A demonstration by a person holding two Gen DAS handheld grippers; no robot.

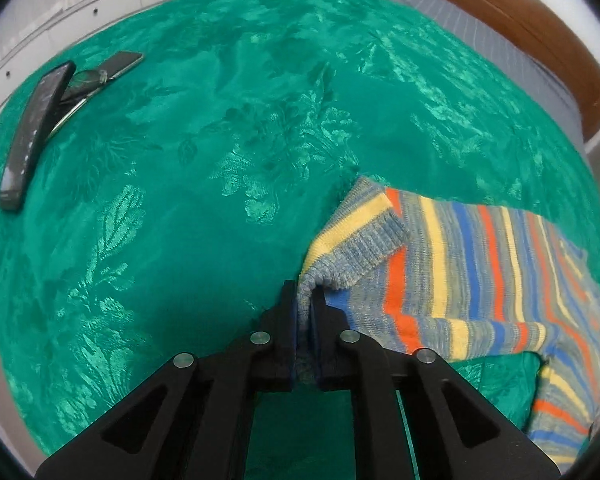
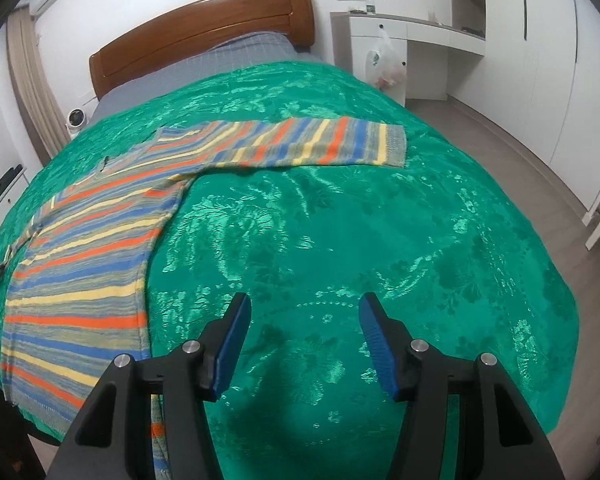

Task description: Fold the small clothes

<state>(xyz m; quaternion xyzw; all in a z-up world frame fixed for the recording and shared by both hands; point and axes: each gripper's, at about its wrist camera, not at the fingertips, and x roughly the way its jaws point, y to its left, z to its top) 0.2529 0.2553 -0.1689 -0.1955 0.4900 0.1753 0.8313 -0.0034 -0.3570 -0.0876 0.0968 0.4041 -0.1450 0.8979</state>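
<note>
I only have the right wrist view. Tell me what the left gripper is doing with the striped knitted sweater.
Observer: The left gripper is shut on the striped knitted sweater, pinching its ribbed sleeve cuff, which is doubled back over the body.
Operator: Report what lies to its left.
Observer: A dark remote control, a phone and a pair of glasses lie on the green bedspread, well away from the sweater.
Operator: Confirm the right gripper's state.
Observer: The right gripper is open, holding nothing.
</note>
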